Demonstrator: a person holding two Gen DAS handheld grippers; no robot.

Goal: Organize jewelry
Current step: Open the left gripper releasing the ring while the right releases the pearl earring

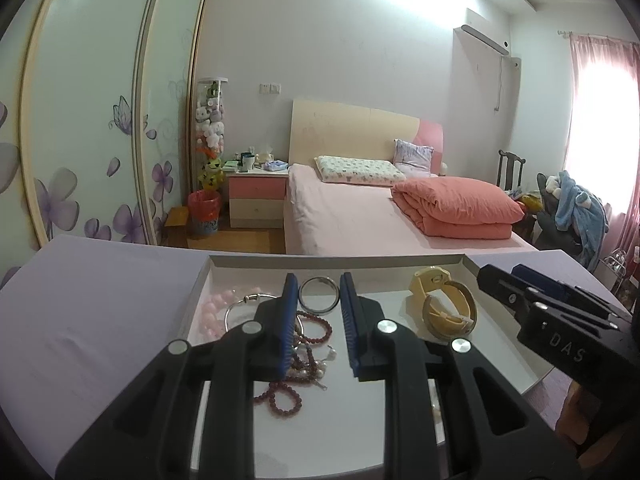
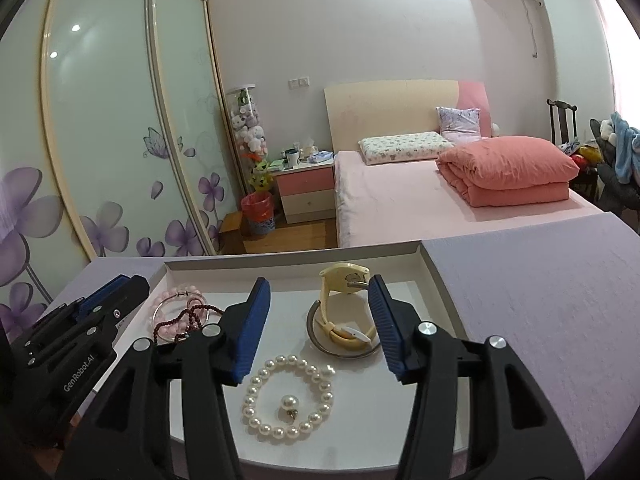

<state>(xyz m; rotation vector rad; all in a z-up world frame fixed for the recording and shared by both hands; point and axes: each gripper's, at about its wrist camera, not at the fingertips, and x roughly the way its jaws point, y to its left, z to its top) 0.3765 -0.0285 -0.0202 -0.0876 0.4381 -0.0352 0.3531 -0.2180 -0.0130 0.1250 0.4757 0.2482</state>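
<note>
Both grippers hover over the tray (image 2: pixel 434 276) on the worktop (image 2: pixel 540 300), jaws apart and empty. The left gripper (image 1: pixel 319 312) sits above the tangle of red beads (image 1: pixel 308 332), near the steel ring (image 1: pixel 319 295) and pink beads (image 1: pixel 216 312). The right gripper (image 2: pixel 320 320) brackets the yellow watch (image 2: pixel 344 312), with the pearl bracelet (image 2: pixel 288 396) and loose pearl (image 2: pixel 289 403) below it. Recommended procedure: take one item at a time. Lower the fingers astride the watch band, close gently, lift straight up. Untangle strands slowly; beads probably snag neighbours.
</note>
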